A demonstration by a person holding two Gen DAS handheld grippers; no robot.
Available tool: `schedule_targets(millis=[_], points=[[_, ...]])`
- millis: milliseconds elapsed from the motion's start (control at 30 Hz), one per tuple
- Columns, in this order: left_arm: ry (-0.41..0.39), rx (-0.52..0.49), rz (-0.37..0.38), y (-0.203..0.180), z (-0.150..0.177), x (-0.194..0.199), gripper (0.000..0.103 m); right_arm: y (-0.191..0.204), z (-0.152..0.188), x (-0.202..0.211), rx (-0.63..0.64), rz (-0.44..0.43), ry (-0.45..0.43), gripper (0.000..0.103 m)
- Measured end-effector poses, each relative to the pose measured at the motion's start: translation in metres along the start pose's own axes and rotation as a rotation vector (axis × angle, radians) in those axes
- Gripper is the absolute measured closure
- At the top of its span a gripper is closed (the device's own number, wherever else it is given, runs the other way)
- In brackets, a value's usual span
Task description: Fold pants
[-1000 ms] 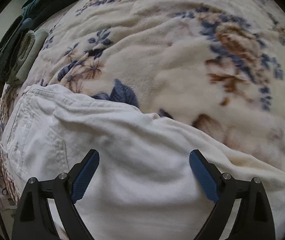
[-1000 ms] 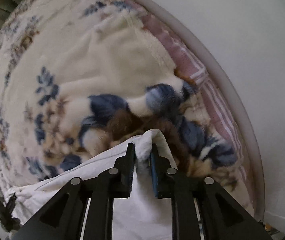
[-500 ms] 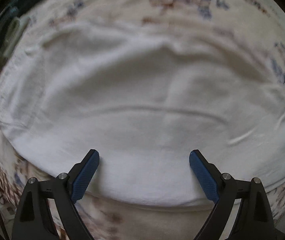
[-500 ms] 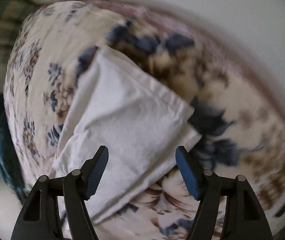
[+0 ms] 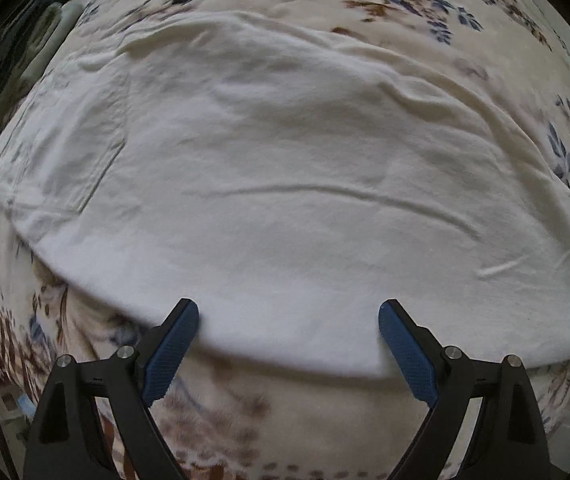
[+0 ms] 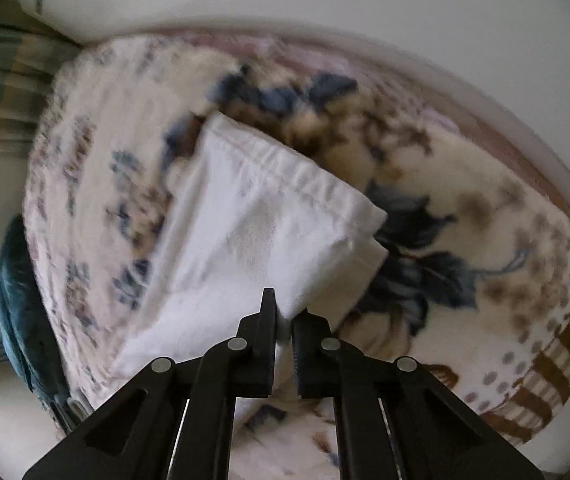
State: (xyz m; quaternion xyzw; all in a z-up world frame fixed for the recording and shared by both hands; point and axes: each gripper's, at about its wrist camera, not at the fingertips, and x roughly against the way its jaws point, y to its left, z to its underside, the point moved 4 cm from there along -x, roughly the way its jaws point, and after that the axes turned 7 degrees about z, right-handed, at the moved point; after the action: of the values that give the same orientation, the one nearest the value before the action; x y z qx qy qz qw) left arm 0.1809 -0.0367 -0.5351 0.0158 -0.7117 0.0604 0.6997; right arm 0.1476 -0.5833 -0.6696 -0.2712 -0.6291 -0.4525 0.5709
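In the left wrist view, the white pants (image 5: 285, 184) lie spread flat over the floral blanket (image 5: 425, 4) and fill most of the picture; a sewn back pocket (image 5: 85, 152) shows at the left side, long soft creases run across the middle, and the near edge curves just in front of the fingertips. Compared with half a second ago the picture is almost the same, only sharper, and the cloth sits at the same place. The left gripper (image 5: 289, 312) hangs low over this near edge with its blue pads (image 5: 173, 344) spread wide apart, and it holds nothing. In the right wrist view, the leg end of the pants (image 6: 269, 224) lies on the blanket (image 6: 485, 240) in two layers, with the stitched hem toward the far side and the lower layer showing at the right corner. Half a second ago the fingers here were wide apart above the cloth; now they are nearly together. The right gripper (image 6: 283, 316) points down at the near right edge of the leg, and it seems to pinch a fold of the white fabric between its black fingers (image 6: 267, 320), though the view is blurred by motion.
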Motion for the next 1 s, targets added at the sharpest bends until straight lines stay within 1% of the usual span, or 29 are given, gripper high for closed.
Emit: schedule_targets(millis=[33, 67, 133, 167, 200, 233, 267, 300, 367, 433, 467, 500, 533, 567, 600, 633, 667, 700, 733, 767, 800, 867, 900, 933, 967, 1000], points=[[0.003, 0.007, 0.000, 0.003, 0.002, 0.000, 0.010, -0.007, 0.001, -0.012, -0.014, 0.023, 0.038, 0.095], [0.008, 0.012, -0.003, 0.006, 0.004, 0.000, 0.010, -0.011, 0.000, -0.021, -0.012, 0.040, 0.068, 0.091], [0.011, 0.020, -0.004, 0.011, 0.008, 0.000, 0.010, -0.017, 0.000, -0.027, -0.010, 0.057, 0.082, 0.083], [0.017, 0.030, 0.002, 0.014, 0.009, 0.001, 0.010, -0.019, 0.001, -0.025, -0.020, 0.056, 0.075, 0.069], [0.020, 0.047, 0.015, 0.017, 0.010, 0.002, 0.010, -0.023, 0.002, -0.020, -0.021, 0.088, 0.067, 0.051], [0.020, 0.085, 0.056, 0.022, 0.015, 0.005, 0.010, -0.026, 0.005, -0.016, -0.021, 0.103, 0.057, 0.047], [0.022, 0.135, 0.099, 0.028, 0.020, 0.007, 0.010, -0.030, 0.009, -0.009, -0.024, 0.094, 0.039, 0.046], [0.020, 0.172, 0.131, 0.032, 0.022, 0.008, 0.010, -0.032, 0.012, -0.005, -0.029, 0.077, 0.035, 0.046], [0.011, 0.282, 0.229, 0.044, 0.024, 0.010, 0.012, -0.035, 0.020, -0.002, -0.050, 0.024, 0.044, 0.046], [0.006, 0.383, 0.313, 0.054, 0.022, 0.008, 0.012, -0.039, 0.032, -0.005, -0.085, -0.064, 0.072, 0.046], [0.011, 0.419, 0.345, 0.057, 0.020, 0.005, 0.013, -0.040, 0.035, -0.007, -0.097, -0.083, 0.077, 0.046], [0.021, 0.459, 0.383, 0.060, 0.018, -0.001, 0.015, -0.038, 0.040, -0.010, -0.114, -0.134, 0.088, 0.046], [0.032, 0.494, 0.416, 0.062, 0.015, -0.007, 0.026, -0.033, 0.044, -0.015, -0.122, -0.171, 0.106, 0.046], [0.040, 0.508, 0.416, 0.062, 0.014, -0.012, 0.038, -0.028, 0.049, -0.020, -0.126, -0.199, 0.122, 0.046], [0.042, 0.512, 0.401, 0.058, 0.015, -0.015, 0.045, -0.020, 0.053, -0.025, -0.121, -0.217, 0.134, 0.046], [0.037, 0.514, 0.385, 0.060, 0.013, -0.017, 0.062, -0.012, 0.058, -0.030, -0.112, -0.238, 0.147, 0.046], [0.028, 0.515, 0.377, 0.063, 0.011, -0.019, 0.073, -0.005, 0.060, -0.035, -0.103, -0.241, 0.153, 0.050], [0.019, 0.514, 0.375, 0.067, 0.012, -0.018, 0.078, 0.002, 0.063, -0.042, -0.083, -0.217, 0.152, 0.064], [0.010, 0.506, 0.371, 0.069, 0.013, -0.016, 0.087, 0.010, 0.064, -0.047, -0.061, -0.189, 0.146, 0.074], [0.004, 0.495, 0.365, 0.071, 0.016, -0.014, 0.089, 0.013, 0.064, -0.048, -0.047, -0.157, 0.137, 0.084], [-0.002, 0.483, 0.361, 0.072, 0.019, -0.010, 0.089, 0.016, 0.065, -0.048, -0.032, -0.135, 0.125, 0.089], [-0.008, 0.434, 0.329, 0.067, 0.021, -0.005, 0.089, 0.021, 0.066, -0.040, 0.003, -0.097, 0.090, 0.093], [-0.001, 0.414, 0.305, 0.066, 0.026, -0.006, 0.087, 0.026, 0.066, -0.034, 0.045, -0.062, 0.068, 0.093], [0.001, 0.416, 0.298, 0.070, 0.028, -0.011, 0.085, 0.028, 0.066, -0.035, 0.073, -0.042, 0.068, 0.093], [0.010, 0.433, 0.299, 0.072, 0.028, -0.012, 0.079, 0.028, 0.065, -0.039, 0.079, -0.040, 0.084, 0.092], [0.025, 0.447, 0.281, 0.075, 0.028, -0.011, 0.074, 0.027, 0.063, -0.046, 0.072, -0.048, 0.129, 0.087]])
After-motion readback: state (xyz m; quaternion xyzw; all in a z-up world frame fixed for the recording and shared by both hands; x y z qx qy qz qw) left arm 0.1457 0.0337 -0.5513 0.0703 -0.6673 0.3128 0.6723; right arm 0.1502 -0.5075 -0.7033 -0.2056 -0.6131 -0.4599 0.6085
